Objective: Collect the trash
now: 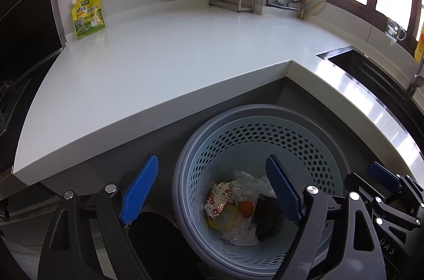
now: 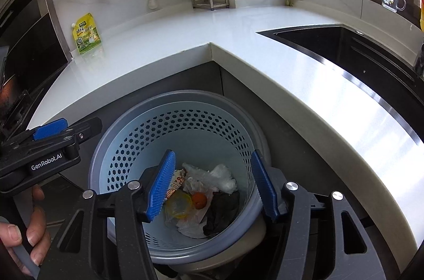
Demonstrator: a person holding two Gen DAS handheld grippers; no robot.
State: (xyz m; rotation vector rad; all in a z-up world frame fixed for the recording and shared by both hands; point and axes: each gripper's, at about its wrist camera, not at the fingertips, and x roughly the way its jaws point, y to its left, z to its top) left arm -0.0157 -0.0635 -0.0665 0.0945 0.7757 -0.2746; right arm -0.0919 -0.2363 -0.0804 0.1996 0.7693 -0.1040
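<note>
Left wrist view
Left gripper: jaws wide, nothing between them, above the basket's left rim.
Trash: wrappers and film on the floor of the basket, near the counter corner.

Right wrist view
Right gripper: jaws part open, empty, over the basket.
Risk: yellow pouch, far left on the counter, could be missed; the two grippers hang close and might knock together.

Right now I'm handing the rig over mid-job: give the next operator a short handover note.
Left gripper: open, empty, above the basket's left rim.
Right gripper: open, empty, over the basket.
Blue perforated basket stands on the floor in the counter's inner corner; the trash (wrappers, plastic film, a dark scrap) lies in it.
Left: only a yellow pouch on the countertop; judge whether it's trash.
</note>
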